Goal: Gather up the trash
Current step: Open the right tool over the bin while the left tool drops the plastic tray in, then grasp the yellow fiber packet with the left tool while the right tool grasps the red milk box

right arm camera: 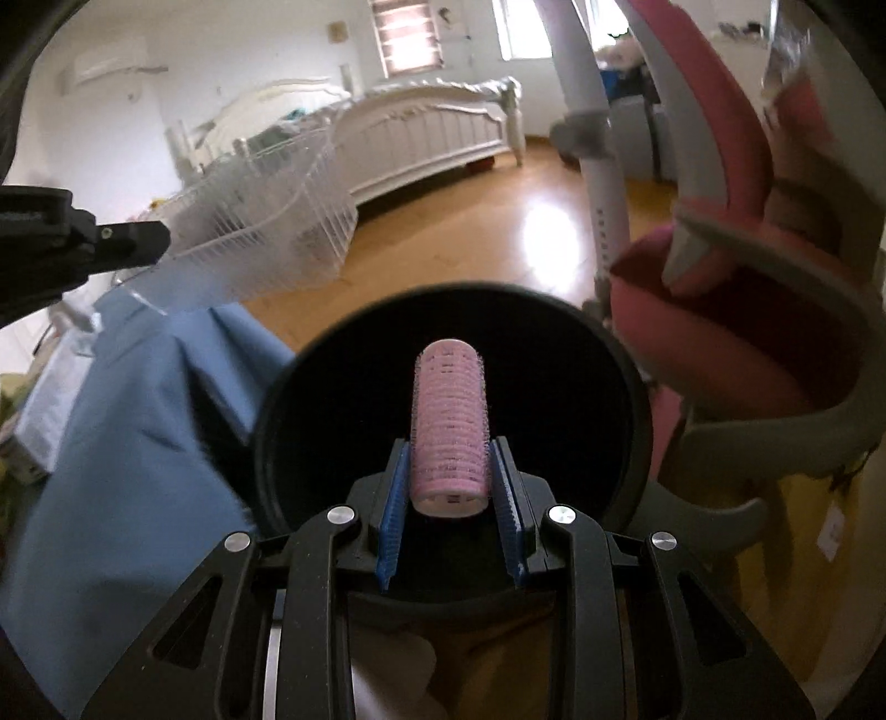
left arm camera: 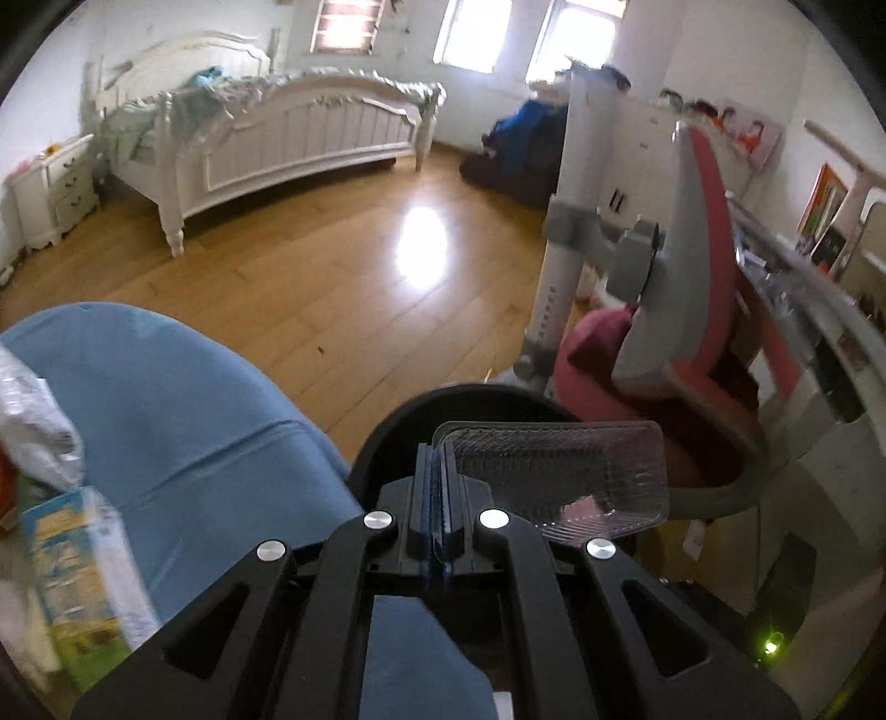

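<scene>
Pink roller (right arm camera: 451,429) pinched in right claw (right arm camera: 451,487) over black bin (right arm camera: 626,387) (left claw (left arm camera: 440,498) pinching clear tray (left arm camera: 559,482)).

Your views lit by daylight from blown-out windows (left arm camera: 470,33), white glare patch on wooden floor (left arm camera: 421,243), motion blur smearing sides, fisheye bending, dark vignetted corners.

A clear, ribbed plastic tray (left arm camera: 559,482) looked glossy at one o'clock from the left gripper (left arm camera: 440,498), whose matt black plastic frame carried shiny metal rivets. The pink hair roller (right arm camera: 451,437) had a rough, bristly surface between ridged blue fingers (right arm camera: 394,515). Behind it, the black bin (right arm camera: 620,365) was smooth and matt. Polished wooden floor (left arm camera: 310,277) gleamed; blue cloth (left arm camera: 183,421) lay soft and matt.
</scene>
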A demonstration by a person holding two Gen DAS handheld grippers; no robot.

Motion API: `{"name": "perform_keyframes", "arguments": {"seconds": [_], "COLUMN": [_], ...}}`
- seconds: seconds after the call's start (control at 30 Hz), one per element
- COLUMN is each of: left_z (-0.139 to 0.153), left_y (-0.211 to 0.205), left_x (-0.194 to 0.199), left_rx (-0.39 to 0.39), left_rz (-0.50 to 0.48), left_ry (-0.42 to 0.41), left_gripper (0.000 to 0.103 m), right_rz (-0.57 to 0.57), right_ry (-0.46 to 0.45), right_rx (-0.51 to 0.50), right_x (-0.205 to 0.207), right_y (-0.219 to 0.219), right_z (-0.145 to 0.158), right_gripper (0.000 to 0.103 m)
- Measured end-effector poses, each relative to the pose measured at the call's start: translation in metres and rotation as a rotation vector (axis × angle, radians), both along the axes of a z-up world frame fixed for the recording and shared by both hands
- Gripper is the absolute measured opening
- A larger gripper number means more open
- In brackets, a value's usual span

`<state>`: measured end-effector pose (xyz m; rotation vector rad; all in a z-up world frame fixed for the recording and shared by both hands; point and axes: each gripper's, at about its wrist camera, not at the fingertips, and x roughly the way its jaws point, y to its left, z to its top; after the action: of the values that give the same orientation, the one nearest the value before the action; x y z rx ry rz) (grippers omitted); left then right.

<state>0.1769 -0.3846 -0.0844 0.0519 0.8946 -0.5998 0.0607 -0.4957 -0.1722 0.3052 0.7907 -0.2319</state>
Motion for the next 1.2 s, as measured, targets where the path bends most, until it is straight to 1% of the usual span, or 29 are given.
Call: {"name": "perform_keyframes", "arguments": {"seconds": [0.27, 0.37, 0.43, 0.47, 0.5, 0.53, 0.57, 0.6, 0.67, 0.73, 0.83, 0.9, 0.93, 1.0, 1.03, 1.13, 1.2], "left_z": [-0.021, -0.025, -0.027, -0.027, -0.027, -0.024, -0.021, -0.017, -0.006, 0.003, 0.02, 0.033, 0.036, 0.049, 0.053, 0.069, 0.078], "left_y": [-0.028, -0.035, -0.036, -0.035, -0.034, -0.031, -0.031, -0.03, -0.027, -0.022, -0.006, 0.01, 0.015, 0.037, 0.045, 0.086, 0.123], "left_x": [0.007, 0.011, 0.013, 0.014, 0.014, 0.013, 0.012, 0.009, 0.002, -0.003, -0.011, -0.017, -0.02, -0.029, -0.033, -0.048, -0.056], "left_rx": [0.064, 0.083, 0.094, 0.092, 0.088, 0.082, 0.077, 0.068, 0.056, 0.037, -0.014, -0.044, -0.054, -0.078, -0.085, -0.101, -0.111], "left_rz": [-0.033, -0.033, -0.022, -0.019, -0.018, -0.015, -0.016, -0.019, -0.032, -0.042, -0.049, -0.047, -0.047, -0.045, -0.042, -0.016, 0.027], "left_ry": [0.029, 0.046, 0.055, 0.065, 0.07, 0.068, 0.059, 0.041, 0.007, 0.003, 0.001, -0.002, -0.004, -0.012, -0.018, -0.056, -0.087], "left_gripper": [0.004, 0.007, 0.011, 0.017, 0.031, 0.041, 0.062, 0.073, 0.075, 0.075, 0.075, 0.081, 0.083, 0.086, 0.086, 0.087, 0.087], "right_rz": [-0.004, -0.005, -0.007, -0.011, -0.015, -0.019, -0.019, -0.019, -0.017, -0.011, 0.008, 0.031, 0.041, 0.071, 0.086, 0.166, 0.245], "right_ry": [0.028, 0.038, 0.043, 0.033, 0.026, 0.018, 0.017, 0.019, 0.015, 0.004, -0.012, -0.029, -0.036, -0.064, -0.082, -0.125, -0.141], "right_rx": [0.061, 0.081, 0.087, 0.092, 0.094, 0.09, 0.087, 0.084, 0.086, 0.084, 0.067, 0.057, 0.054, 0.048, 0.049, 0.058, 0.062], "right_x": [0.01, 0.012, 0.013, 0.012, 0.01, 0.008, 0.008, 0.007, 0.005, 0.003, 0.001, 0.0, 0.0, 0.0, -0.001, -0.001, 0.0], "right_y": [-0.016, -0.019, -0.022, -0.023, -0.023, -0.023, -0.023, -0.022, -0.021, -0.016, -0.007, 0.005, 0.009, 0.023, 0.03, 0.061, 0.087], "right_z": [-0.023, -0.025, -0.027, -0.026, -0.025, -0.023, -0.022, -0.02, -0.015, -0.008, 0.006, 0.02, 0.025, 0.042, 0.05, 0.075, 0.089], "right_gripper": [0.03, 0.032, 0.045, 0.054, 0.062, 0.063, 0.064, 0.064, 0.064, 0.064, 0.064, 0.064, 0.064, 0.069, 0.07, 0.071, 0.071]}}
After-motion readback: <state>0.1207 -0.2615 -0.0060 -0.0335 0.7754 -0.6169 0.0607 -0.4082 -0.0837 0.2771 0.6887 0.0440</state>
